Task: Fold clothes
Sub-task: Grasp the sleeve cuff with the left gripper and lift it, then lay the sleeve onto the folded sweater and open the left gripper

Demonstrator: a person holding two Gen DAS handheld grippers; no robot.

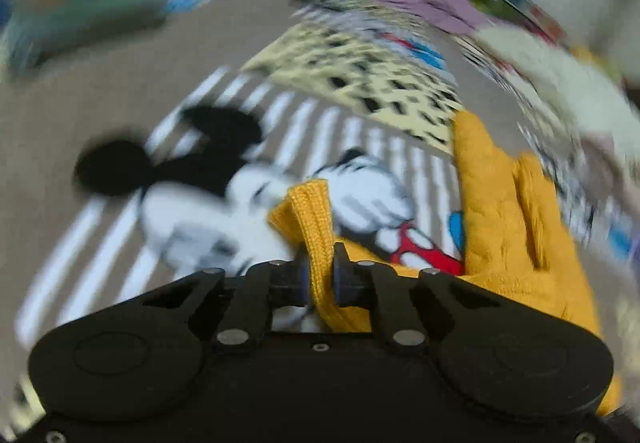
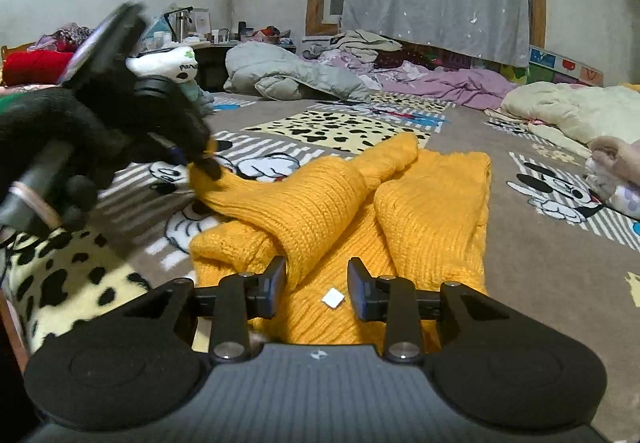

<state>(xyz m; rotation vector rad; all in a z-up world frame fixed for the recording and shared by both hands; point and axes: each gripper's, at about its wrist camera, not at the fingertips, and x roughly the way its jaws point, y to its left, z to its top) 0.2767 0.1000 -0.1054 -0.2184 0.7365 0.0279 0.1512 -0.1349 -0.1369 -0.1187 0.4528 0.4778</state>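
The cartoon rug (image 2: 540, 251) carries the yellow sweater (image 2: 432, 203), half folded. The left tongs (image 1: 320, 271) clench its ribbed cuff (image 1: 314, 211); that thin pinch may slip (blur suggests fast motion) and undo the fold. The right tongs (image 2: 316, 283) hang released above it.

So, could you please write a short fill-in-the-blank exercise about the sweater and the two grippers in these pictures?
1. The sweater is ____ in colour.
2. The left gripper is ____ on a ribbed edge of the sweater.
3. The jaws of the right gripper are ____, holding nothing.
4. The sweater lies on a cartoon-print ____.

Missing words: yellow; shut; open; rug
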